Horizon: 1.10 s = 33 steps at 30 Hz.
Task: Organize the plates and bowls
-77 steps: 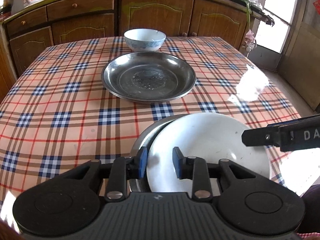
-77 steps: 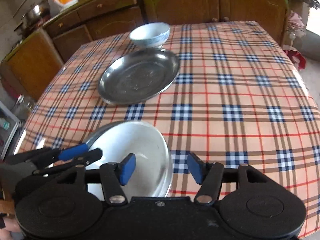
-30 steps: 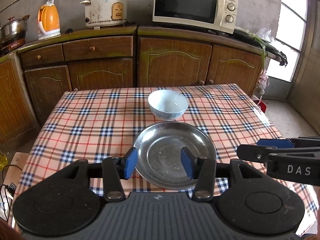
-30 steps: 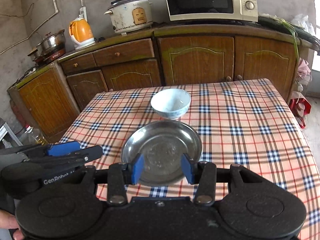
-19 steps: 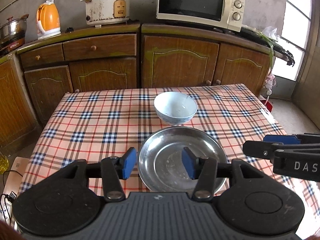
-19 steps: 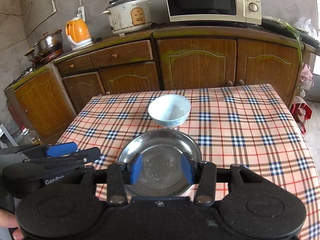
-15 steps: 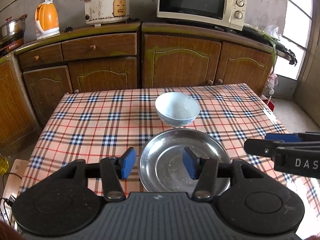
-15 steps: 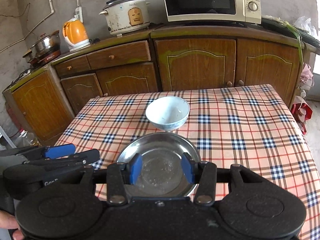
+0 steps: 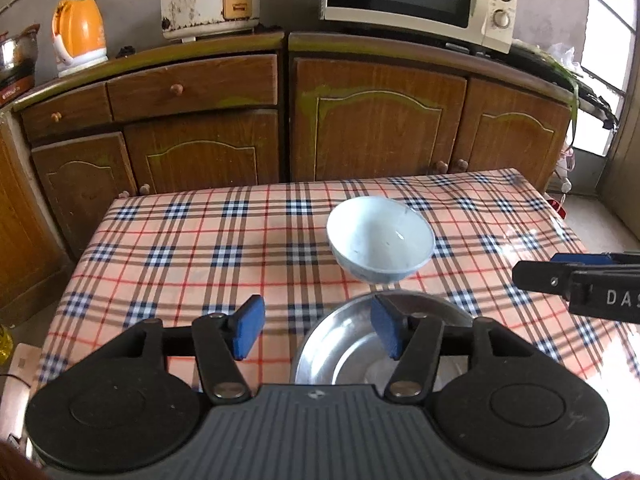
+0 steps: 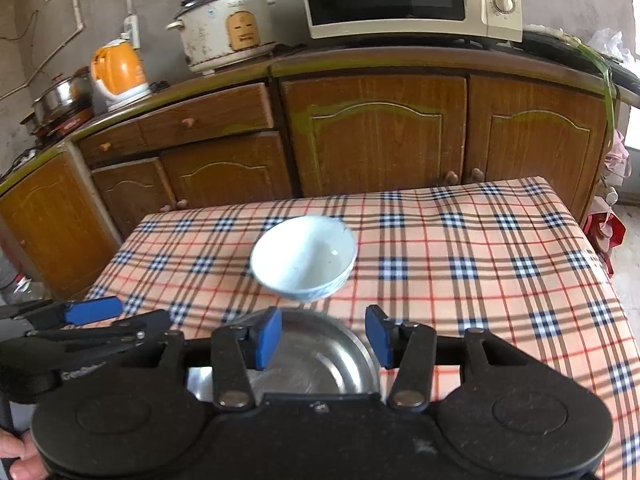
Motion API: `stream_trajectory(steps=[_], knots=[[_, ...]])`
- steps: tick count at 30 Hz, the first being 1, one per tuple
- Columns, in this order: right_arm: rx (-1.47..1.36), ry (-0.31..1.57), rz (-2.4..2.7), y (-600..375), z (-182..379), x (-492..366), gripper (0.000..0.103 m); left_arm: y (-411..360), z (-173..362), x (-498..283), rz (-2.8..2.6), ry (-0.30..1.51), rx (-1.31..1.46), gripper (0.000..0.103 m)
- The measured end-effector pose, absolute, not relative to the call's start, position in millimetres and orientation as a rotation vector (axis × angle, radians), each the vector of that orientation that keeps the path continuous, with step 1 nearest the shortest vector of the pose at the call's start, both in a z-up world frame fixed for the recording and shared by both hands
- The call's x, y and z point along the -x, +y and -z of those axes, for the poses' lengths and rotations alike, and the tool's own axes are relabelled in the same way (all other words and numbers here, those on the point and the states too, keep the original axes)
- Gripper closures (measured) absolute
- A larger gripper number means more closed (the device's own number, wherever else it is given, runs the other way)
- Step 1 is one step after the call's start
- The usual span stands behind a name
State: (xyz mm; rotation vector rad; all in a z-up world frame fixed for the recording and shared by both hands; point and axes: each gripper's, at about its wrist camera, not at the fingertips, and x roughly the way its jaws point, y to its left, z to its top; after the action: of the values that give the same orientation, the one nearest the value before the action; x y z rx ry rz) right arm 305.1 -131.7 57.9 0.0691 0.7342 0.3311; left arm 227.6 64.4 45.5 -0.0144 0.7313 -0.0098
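Table [image 9: 192, 240], covered in a checked cloth, serves as the landmark; one is in view. On it lie one steel plate [image 9: 344, 344] at the near middle and one white bowl [image 9: 380, 240] just beyond the plate, towards the cabinets; whether the two touch cannot be told.

Steel plate: judged rigid, light, smooth and slippery. It lies flat, so take hold at the raised rim, one finger above and one below.

White bowl: looks ceramic, so judged heavier for its size, stiff and breakable. Grip across the rim wall and set it down gently.

Left gripper [image 9: 316, 332]: jaws have just been opening and stand apart, nothing between them, above the plate's near left rim.

Right gripper [image 10: 324, 338]: jaws likewise have just been opening, empty, above the plate.
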Motion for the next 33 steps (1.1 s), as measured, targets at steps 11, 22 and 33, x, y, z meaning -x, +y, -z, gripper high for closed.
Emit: stream_trajectory(steps=[11,22,33], knots=[[-0.127,0.805,-0.327,-129.4,-21.7,-384.3,0.044,67.7,-23.8,-296.1,0.023,0.765,0.018,0.043],[-0.165,0.895,-0.304,-114.7,20.8,-444.5,0.044,68.0,8.8,-351.3,0.042,0.834,0.058,0.043],[-0.216,0.924,-0.304,-103.2,54.0,-482.8,0.044,66.2,41.7,-390.8,0.048,0.895,0.044,0.052]])
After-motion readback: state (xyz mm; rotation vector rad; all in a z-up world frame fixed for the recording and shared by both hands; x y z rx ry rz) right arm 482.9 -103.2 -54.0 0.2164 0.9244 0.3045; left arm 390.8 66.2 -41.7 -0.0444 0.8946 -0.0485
